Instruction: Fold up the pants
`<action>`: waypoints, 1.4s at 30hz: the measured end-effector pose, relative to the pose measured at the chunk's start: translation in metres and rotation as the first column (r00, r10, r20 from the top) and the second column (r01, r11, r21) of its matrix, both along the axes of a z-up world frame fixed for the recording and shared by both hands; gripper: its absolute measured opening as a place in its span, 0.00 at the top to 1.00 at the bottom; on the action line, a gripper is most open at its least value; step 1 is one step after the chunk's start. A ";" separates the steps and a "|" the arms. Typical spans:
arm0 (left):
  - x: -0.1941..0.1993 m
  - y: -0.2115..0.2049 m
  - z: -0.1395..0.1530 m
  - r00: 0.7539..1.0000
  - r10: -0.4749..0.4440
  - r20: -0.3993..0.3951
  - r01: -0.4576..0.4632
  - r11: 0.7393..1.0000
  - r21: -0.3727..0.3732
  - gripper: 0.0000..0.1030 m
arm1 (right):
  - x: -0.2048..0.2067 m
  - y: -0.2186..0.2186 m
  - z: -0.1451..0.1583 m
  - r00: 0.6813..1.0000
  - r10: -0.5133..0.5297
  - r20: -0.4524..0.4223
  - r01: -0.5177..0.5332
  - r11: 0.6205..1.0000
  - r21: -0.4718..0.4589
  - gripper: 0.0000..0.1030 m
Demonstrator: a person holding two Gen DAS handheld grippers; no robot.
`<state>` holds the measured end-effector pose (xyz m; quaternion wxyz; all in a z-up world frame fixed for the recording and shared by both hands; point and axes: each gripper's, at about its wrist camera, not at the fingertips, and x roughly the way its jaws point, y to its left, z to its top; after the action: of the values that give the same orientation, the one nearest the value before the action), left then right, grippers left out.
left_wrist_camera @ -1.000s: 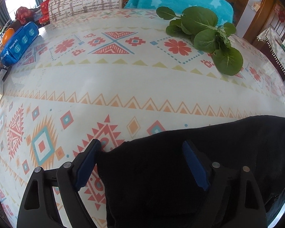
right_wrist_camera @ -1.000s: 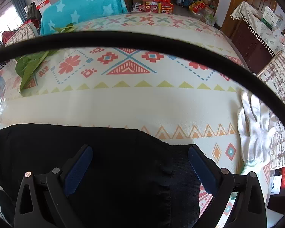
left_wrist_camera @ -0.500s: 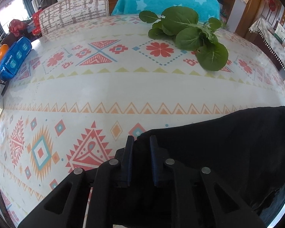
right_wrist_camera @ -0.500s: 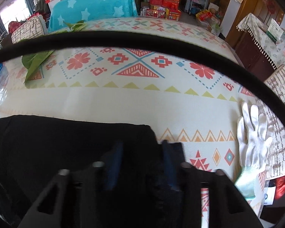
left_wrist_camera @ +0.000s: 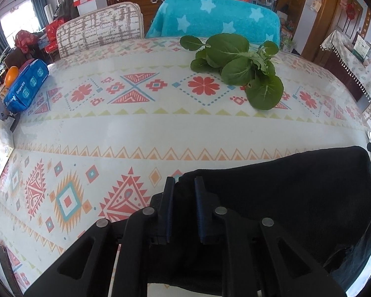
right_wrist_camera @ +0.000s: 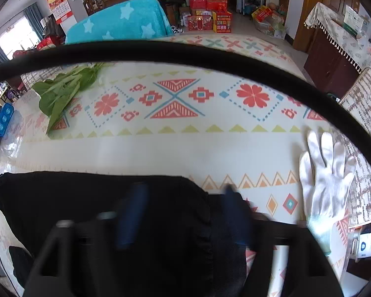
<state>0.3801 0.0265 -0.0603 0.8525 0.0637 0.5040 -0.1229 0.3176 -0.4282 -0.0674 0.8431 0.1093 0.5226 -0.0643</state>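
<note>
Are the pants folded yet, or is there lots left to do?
Just starting. The black pants lie spread along the near edge of the table, with no finished fold visible. In hand: the left hand-held gripper has pinched one corner. The right hand-held gripper is over the other end, too blurred to tell if it grips. Left: probably lifting the edge, folding it over and smoothing.

Leafy greens [left_wrist_camera: 237, 68] were seen on the far side of the patterned tablecloth [left_wrist_camera: 136, 128], w/ a blue pack [left_wrist_camera: 26, 89] at left edge. A white glove [right_wrist_camera: 327, 173] was laid flat at right.
</note>
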 end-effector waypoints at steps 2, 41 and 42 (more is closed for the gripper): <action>0.000 0.000 -0.003 1.000 -0.003 -0.003 0.003 1.000 0.002 0.86 | 0.004 0.005 0.001 1.000 0.022 0.007 -0.022 0.999 -0.037 0.13; -0.086 0.011 0.071 0.985 0.023 0.171 -0.025 1.000 0.009 0.85 | -0.088 0.051 0.072 0.976 0.186 0.114 -0.171 0.976 -0.132 0.95; -0.093 0.012 0.074 0.984 0.025 0.179 -0.027 1.000 0.007 0.86 | -0.096 0.053 0.074 0.975 0.189 0.119 -0.173 0.976 -0.132 0.95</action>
<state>0.2867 0.0389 0.0135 0.8955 0.0720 0.4269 -0.1030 0.2219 -0.3756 0.0063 0.8829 0.0141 0.4692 -0.0113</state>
